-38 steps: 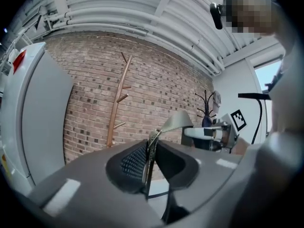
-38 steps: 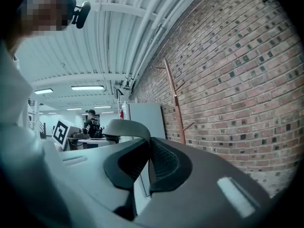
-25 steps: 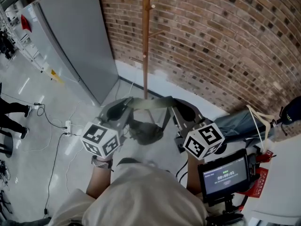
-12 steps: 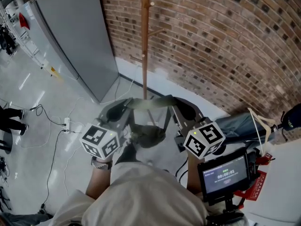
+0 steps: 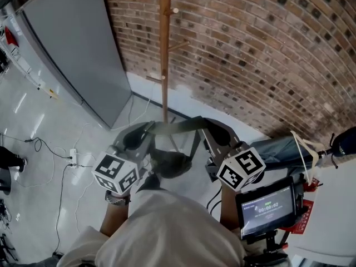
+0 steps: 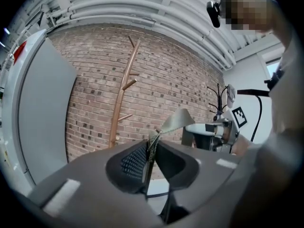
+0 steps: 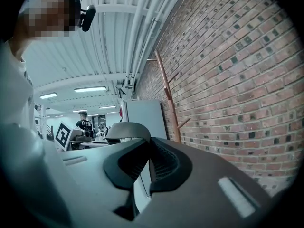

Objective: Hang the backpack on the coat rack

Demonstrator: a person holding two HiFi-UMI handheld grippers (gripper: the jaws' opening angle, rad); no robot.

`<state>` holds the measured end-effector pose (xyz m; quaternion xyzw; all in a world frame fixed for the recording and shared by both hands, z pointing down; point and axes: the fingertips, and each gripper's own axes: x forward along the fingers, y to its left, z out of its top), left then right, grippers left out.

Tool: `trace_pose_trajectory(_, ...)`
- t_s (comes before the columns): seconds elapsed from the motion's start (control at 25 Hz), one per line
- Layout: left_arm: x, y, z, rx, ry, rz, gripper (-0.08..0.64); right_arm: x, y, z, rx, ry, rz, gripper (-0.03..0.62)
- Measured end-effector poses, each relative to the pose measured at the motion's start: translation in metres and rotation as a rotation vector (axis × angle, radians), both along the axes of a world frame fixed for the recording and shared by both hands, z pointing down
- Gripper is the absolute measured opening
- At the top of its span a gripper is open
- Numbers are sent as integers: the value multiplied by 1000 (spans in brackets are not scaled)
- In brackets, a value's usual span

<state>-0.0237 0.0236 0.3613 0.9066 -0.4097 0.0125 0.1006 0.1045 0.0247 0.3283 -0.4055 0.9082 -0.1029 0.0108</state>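
A wooden coat rack with short pegs stands against the brick wall straight ahead. Between my two grippers an olive strap of the backpack is stretched level. The dark backpack body hangs below it. My left gripper is shut on the strap's left end, with the webbing pinched between its jaws. My right gripper is shut on the right end, where the strap curls over its tips. The rack shows beyond the left gripper, and the rack lies right of the right gripper.
A tall grey cabinet stands left of the rack. Cables and a power strip lie on the shiny floor at left. A small screen and a blue bundle sit at right. A dark stand is further right.
Both grippers have carried the strap and backpack forward toward the coat rack. The rack and cabinet have shifted left in the head view. The grips are unchanged.
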Motion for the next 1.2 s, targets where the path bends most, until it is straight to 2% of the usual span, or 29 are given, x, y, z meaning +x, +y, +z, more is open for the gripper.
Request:
trace_pose_trajectory(0.76, -34, -120, -11, -3, -2, 74, 49, -35, -107, -5, -19, -58, 53, 8)
trace_pose_trajectory(1.2, -52, -164, 1, -28, -12, 134, 49, -56, -148, 8, -58, -64, 106, 8)
